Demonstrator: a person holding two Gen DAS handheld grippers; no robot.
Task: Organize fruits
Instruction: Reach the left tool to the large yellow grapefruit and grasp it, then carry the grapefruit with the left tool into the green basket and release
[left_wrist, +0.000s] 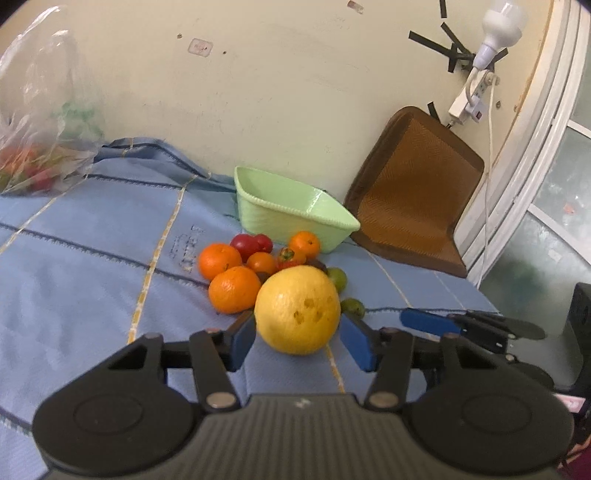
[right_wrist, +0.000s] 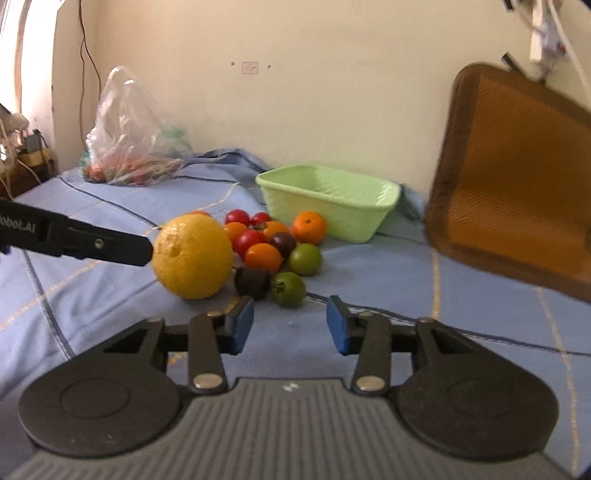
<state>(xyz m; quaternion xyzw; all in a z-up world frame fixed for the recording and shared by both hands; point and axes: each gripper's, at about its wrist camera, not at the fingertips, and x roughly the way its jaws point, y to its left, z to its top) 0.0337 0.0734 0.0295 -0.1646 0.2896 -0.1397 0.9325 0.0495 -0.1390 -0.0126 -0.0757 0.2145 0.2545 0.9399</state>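
A big yellow citrus fruit (left_wrist: 297, 310) (right_wrist: 192, 256) rests on the blue cloth in front of a heap of small fruit. My left gripper (left_wrist: 300, 341) has its blue pads against the fruit's two sides, shut on it. One of its black fingers (right_wrist: 110, 245) shows in the right wrist view, touching the fruit's left side. The heap holds mandarins (left_wrist: 234, 290) (right_wrist: 309, 227), red tomatoes (left_wrist: 245, 245) (right_wrist: 249, 240) and green tomatoes (left_wrist: 352, 306) (right_wrist: 288, 288). Behind it stands an empty light green basket (left_wrist: 280, 221) (right_wrist: 314, 214). My right gripper (right_wrist: 290, 326) (left_wrist: 443, 321) is open, holding nothing, just short of the green tomatoes.
A clear plastic bag (left_wrist: 37, 147) (right_wrist: 129, 140) with more produce lies at the back left of the blue cloth (left_wrist: 92, 258). A brown cushion (left_wrist: 413, 206) (right_wrist: 517, 184) leans on the wall at the right. A power strip with a bulb (left_wrist: 476, 92) hangs above it.
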